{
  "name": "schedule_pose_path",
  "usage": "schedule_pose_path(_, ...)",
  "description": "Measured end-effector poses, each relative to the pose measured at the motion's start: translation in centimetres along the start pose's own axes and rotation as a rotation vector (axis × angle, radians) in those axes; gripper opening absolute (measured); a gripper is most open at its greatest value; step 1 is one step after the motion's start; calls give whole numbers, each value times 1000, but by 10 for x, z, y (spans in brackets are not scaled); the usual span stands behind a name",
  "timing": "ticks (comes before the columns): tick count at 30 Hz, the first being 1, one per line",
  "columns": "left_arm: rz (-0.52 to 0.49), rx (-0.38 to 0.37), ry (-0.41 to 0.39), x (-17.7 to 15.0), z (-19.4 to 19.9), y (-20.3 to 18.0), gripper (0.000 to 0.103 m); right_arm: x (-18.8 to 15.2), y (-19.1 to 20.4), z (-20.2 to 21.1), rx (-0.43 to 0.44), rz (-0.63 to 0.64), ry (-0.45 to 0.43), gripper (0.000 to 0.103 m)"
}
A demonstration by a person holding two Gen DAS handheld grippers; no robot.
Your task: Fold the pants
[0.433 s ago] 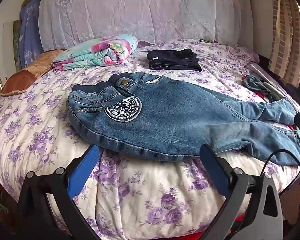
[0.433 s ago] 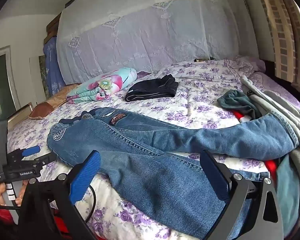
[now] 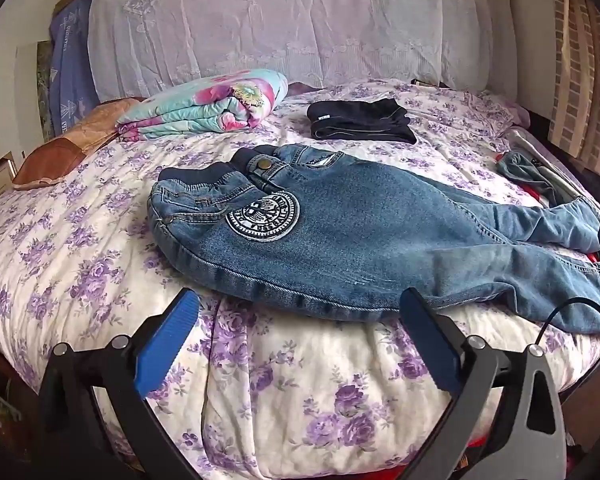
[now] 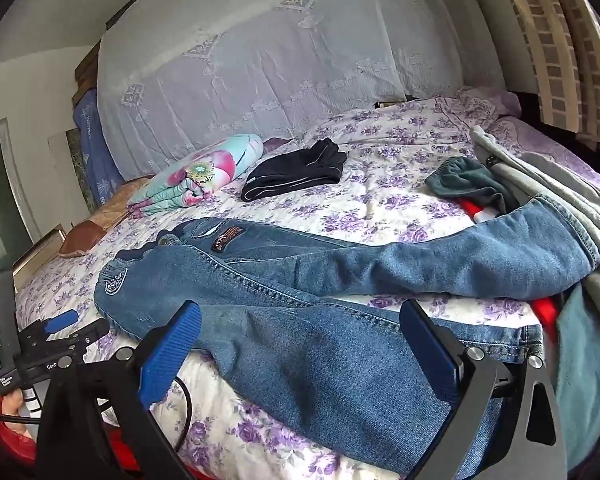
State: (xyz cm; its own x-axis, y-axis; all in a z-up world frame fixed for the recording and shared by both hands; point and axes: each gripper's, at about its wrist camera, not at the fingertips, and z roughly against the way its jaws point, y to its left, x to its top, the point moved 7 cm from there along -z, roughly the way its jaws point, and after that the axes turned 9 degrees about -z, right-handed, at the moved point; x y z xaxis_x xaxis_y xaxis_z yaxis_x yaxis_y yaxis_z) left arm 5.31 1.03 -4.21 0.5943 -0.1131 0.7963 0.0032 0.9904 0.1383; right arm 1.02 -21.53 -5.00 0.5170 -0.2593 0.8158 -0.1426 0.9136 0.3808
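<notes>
The jeans (image 3: 360, 248) lie spread flat on the bed (image 3: 80, 264), unfolded, so the work is at its very start: the approach before the first grasp.

The left gripper (image 3: 300, 332) hovers with its jaws wide apart and nothing between them. Just ahead of it lies the hip edge of the jeans, with the waistband (image 3: 228, 176) ahead and to its left and the round patch (image 3: 264, 218) straight ahead. The legs run off to its right.

The right gripper (image 4: 300, 340) is likewise spread wide and empty. The near leg (image 4: 340, 352) lies directly ahead and partly under its fingers, though I cannot tell whether they touch the cloth. The far leg (image 4: 460, 264) stretches ahead and to its right, its cuff resting against a pile of clothes (image 4: 560, 200). In the right wrist view the left gripper shows low to the left, near the waist end.

The likely first fold is lengthwise, one leg laid over the other. That calls for the left gripper to pinch the near waist edge and the right gripper to take the near leg close to its cuff, then lift together and carry that side over the far leg. Denim is stiff and heavy, so a shallow pinch may slip. The far cuff against the pile may drag.

Folded dark trousers (image 3: 360, 124) and a rolled quilt (image 3: 208, 104) lie well beyond the jeans, out of the way.
</notes>
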Motion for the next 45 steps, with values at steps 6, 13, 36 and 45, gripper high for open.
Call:
schedule_pose_path(6, 5, -3, 0, 0, 0, 3, 98, 8, 4, 2, 7, -3, 14, 100)
schedule_pose_path(13, 11, -1, -1, -1, 1, 4, 98, 14, 1, 3, 10, -2, 23, 100)
schedule_pose_path(36, 17, -2, 0, -2, 2, 8, 98, 15, -1, 2, 8, -1, 24, 100)
schedule_pose_path(45, 19, -3, 0, -2, 2, 11, 98, 15, -1, 2, 8, 0, 24, 100)
